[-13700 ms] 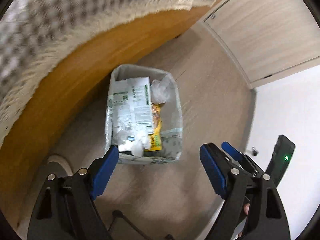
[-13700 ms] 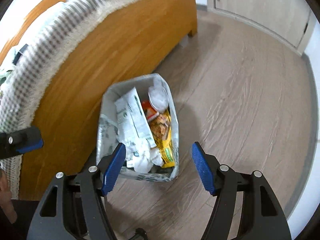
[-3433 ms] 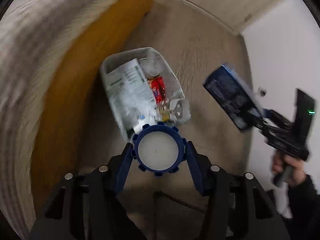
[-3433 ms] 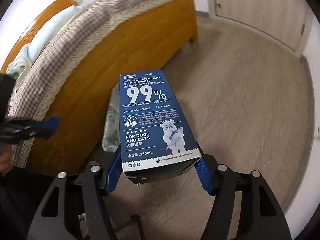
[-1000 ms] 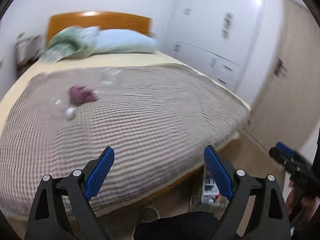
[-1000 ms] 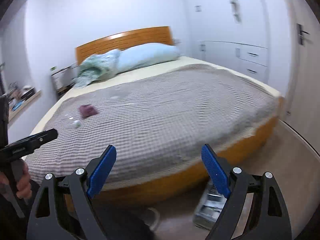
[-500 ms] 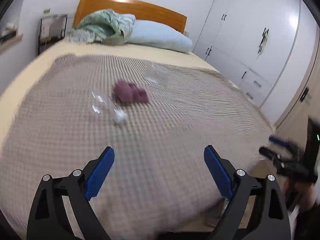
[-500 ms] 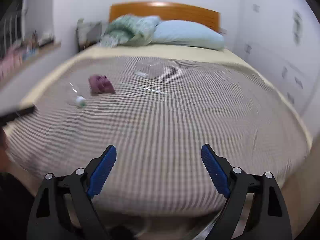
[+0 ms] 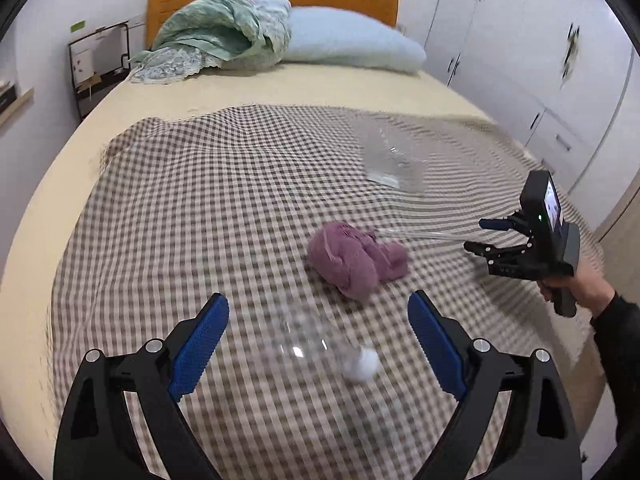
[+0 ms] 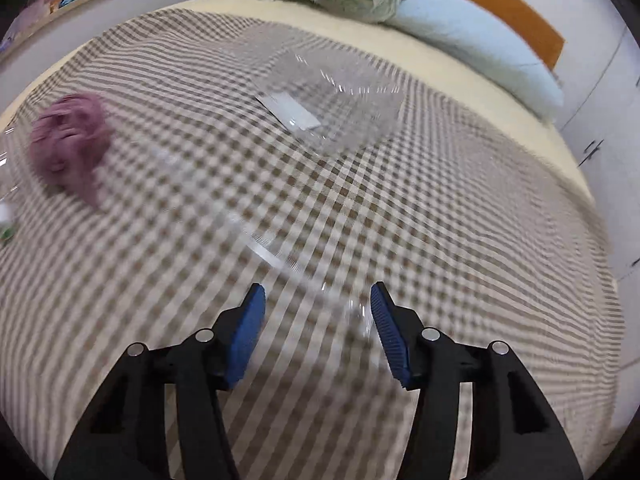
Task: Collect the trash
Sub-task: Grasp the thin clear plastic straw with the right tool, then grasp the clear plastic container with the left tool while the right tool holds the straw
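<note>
Hovering now over the checked blanket (image 9: 168, 216) instead of the bin, the left gripper (image 9: 318, 346) gapes above a blurred, probably clear bottle (image 9: 320, 350); the right gripper (image 10: 317, 330), empty, has just been narrowing beside a plastic strip (image 10: 272, 254).

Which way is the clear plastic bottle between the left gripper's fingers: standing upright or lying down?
Lying down. The clear plastic bottle rests on its side on the checked blanket, white cap toward the right; the left gripper is open around it.
</note>
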Demonstrator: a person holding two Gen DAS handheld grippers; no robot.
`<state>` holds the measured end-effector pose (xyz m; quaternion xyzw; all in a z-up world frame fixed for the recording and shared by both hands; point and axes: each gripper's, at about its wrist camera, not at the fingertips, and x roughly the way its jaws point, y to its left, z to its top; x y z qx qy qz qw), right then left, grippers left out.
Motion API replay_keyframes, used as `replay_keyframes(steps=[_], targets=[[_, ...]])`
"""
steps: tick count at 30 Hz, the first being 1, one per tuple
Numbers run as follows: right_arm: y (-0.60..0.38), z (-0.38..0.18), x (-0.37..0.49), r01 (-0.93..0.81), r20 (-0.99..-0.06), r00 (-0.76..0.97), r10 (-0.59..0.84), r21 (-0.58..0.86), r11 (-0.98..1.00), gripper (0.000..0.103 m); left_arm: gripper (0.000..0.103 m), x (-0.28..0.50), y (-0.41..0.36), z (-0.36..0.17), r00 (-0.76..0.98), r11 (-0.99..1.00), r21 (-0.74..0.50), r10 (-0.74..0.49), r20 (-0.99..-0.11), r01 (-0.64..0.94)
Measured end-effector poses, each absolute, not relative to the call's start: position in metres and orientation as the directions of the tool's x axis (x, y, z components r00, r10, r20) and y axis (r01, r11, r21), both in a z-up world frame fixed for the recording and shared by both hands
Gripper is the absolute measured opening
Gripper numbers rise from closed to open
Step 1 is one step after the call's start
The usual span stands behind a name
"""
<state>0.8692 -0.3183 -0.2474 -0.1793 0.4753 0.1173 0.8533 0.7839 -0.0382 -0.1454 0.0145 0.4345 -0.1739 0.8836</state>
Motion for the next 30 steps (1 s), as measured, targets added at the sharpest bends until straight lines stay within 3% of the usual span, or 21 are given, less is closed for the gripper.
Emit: replay_keyframes(steps=[3, 4, 8, 15, 19, 20, 25, 27, 30], targets=[[-0.332, -0.261, 0.883, -0.38, -0.869, 0.467, 0.167, -0.026, 0.925, 0.025, 0.088, 0.81, -0.058, -0.151, 0.546, 0.936, -0.062, -0.255, -0.798, 0.347], [-0.337, -0.261, 0.882, -0.374, -0.862, 0.467, 0.194, 0.006, 0.927, 0.01, 0.088, 0.817, -0.063, -0.153, 0.541, 0.932, -0.055, -0.254, -0.802, 0.357], [-0.35, -0.252, 0.844, -0.383, -0.819, 0.536, 0.206, -0.019, 0.923, 0.005, 0.088, 0.85, -0.083, -0.163, 0.504, 0.918, -0.044, -0.256, -0.825, 0.395], [-0.395, -0.236, 0.771, -0.211, -0.754, 0.635, 0.167, 0.039, 0.977, 0.005, 0.088, 0.899, -0.129, -0.17, 0.457, 0.923, -0.085, -0.264, -0.849, 0.375], [-0.413, -0.231, 0.753, -0.167, -0.746, 0.641, 0.179, 0.092, 0.982, 0.005, 0.088, 0.892, -0.179, -0.168, 0.521, 0.844, 0.12, -0.206, -0.829, 0.523], [-0.418, -0.229, 0.751, -0.157, -0.739, 0.649, 0.184, 0.107, 0.982, 0.005, 0.088, 0.896, -0.187, -0.167, 0.519, 0.846, 0.121, -0.2, -0.831, 0.52], [-0.442, -0.219, 0.737, -0.123, -0.718, 0.668, 0.196, 0.154, 0.98, 0.005, 0.089, 0.955, -0.212, -0.171, 0.526, 0.912, -0.007, -0.242, -0.816, 0.409], [-0.452, -0.214, 0.727, -0.119, -0.704, 0.681, 0.202, 0.166, 0.979, 0.005, 0.093, 0.991, -0.213, -0.186, 0.501, 0.938, -0.124, -0.281, -0.818, 0.322], [-0.465, -0.209, 0.715, -0.116, -0.687, 0.697, 0.204, 0.174, 0.978, 0.005, 0.093, 1.041, -0.197, -0.224, 0.426, 0.952, -0.303, -0.296, -0.855, 0.052]])
